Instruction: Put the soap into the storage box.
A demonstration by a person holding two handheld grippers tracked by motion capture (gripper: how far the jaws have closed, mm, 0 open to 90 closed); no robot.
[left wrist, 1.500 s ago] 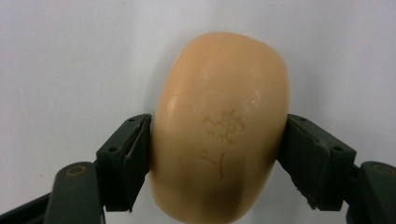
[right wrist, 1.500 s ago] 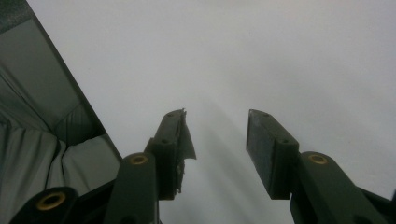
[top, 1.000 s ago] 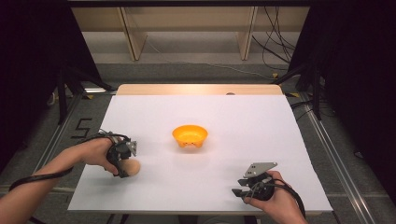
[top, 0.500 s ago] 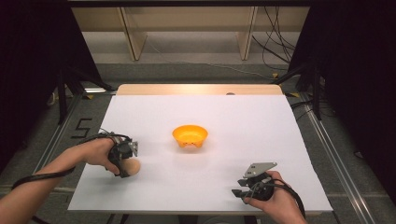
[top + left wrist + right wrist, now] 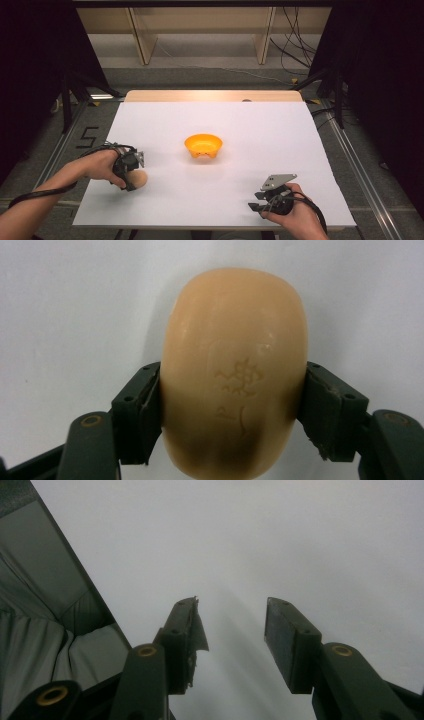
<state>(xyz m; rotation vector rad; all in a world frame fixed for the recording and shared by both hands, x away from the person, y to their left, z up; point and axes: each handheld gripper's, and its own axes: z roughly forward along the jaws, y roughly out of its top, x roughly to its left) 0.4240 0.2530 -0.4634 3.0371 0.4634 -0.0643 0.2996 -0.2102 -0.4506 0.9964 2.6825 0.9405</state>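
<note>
Left gripper view: left claw (image 5: 235, 405) clamps tan soap bar (image 5: 234, 370).

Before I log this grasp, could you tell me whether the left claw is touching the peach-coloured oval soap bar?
Touching. In the left gripper view, both jaws of the left claw press flat against opposite sides of the peach-coloured oval soap bar, no gap.
</note>
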